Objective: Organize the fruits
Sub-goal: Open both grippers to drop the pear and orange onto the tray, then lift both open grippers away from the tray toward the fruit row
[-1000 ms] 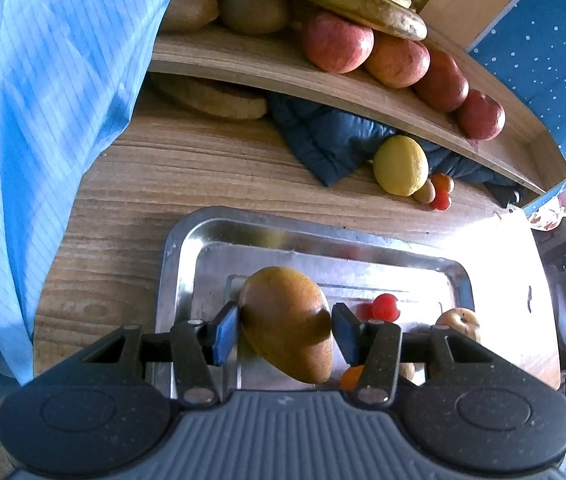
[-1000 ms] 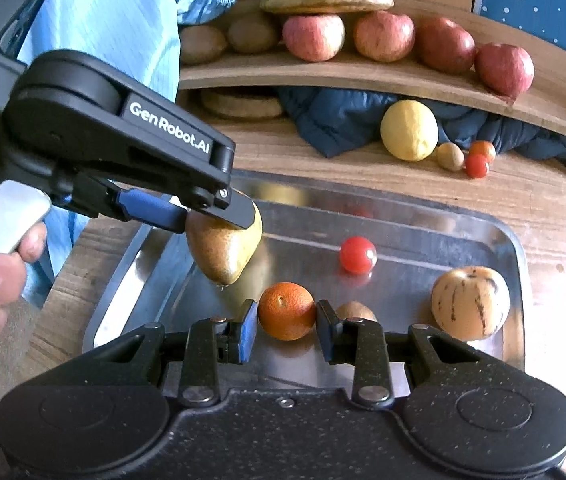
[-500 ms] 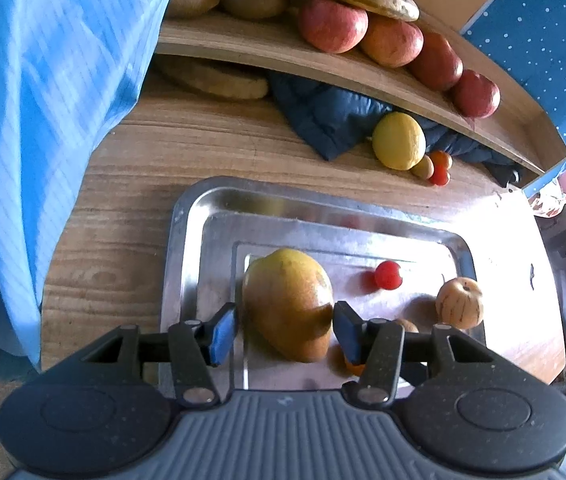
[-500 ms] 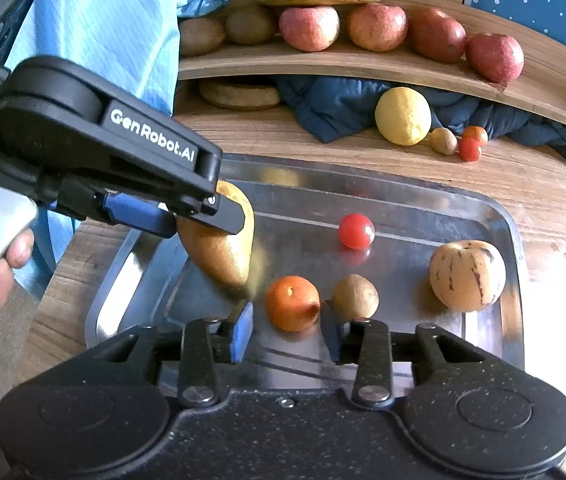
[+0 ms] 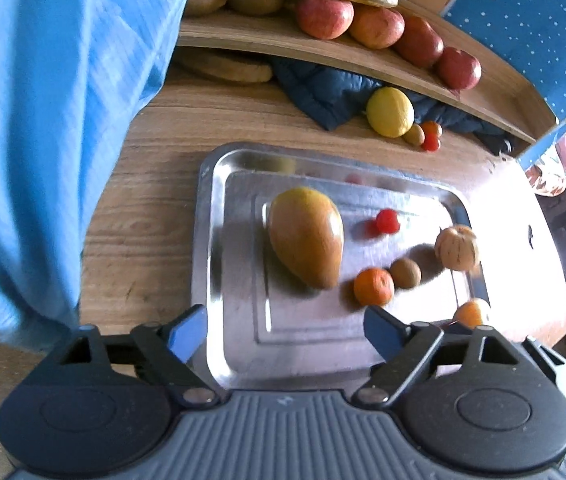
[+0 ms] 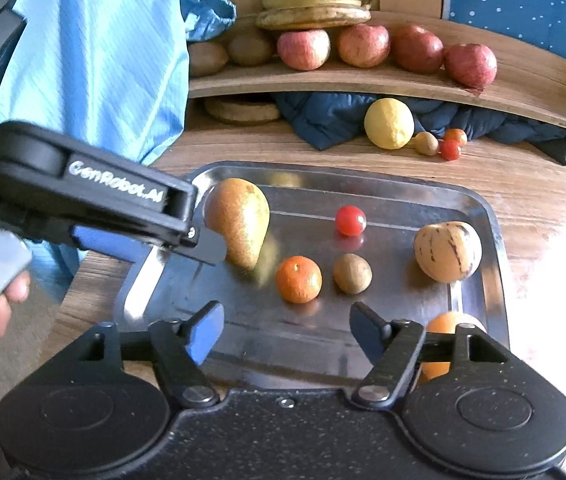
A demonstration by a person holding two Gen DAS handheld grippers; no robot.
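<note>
A yellow-brown pear (image 5: 306, 236) (image 6: 239, 220) lies on the left part of the steel tray (image 5: 239, 344) (image 6: 403, 192). On the tray too are a mandarin (image 6: 298, 279) (image 5: 373, 286), a small brown fruit (image 6: 351, 273) (image 5: 405, 272), a cherry tomato (image 6: 350, 220) (image 5: 387, 221), a striped pale melon (image 6: 447, 251) (image 5: 457, 247) and an orange (image 6: 449, 326) at the near right corner. My left gripper (image 5: 285, 332) is open and empty, pulled back from the pear. My right gripper (image 6: 285, 332) is open and empty, just in front of the mandarin.
A curved wooden shelf (image 6: 363, 80) at the back carries bananas (image 6: 315, 8), several apples (image 6: 363, 46) and kiwis (image 6: 249, 47). Under it lie a dark blue cloth (image 6: 323, 116), a lemon (image 6: 389, 123) and small fruits (image 6: 441, 144). A blue garment (image 6: 103, 52) hangs at the left.
My left gripper opened, set the pear down on the tray and drew back. My right gripper opened wide, released the mandarin and pulled back from it.
</note>
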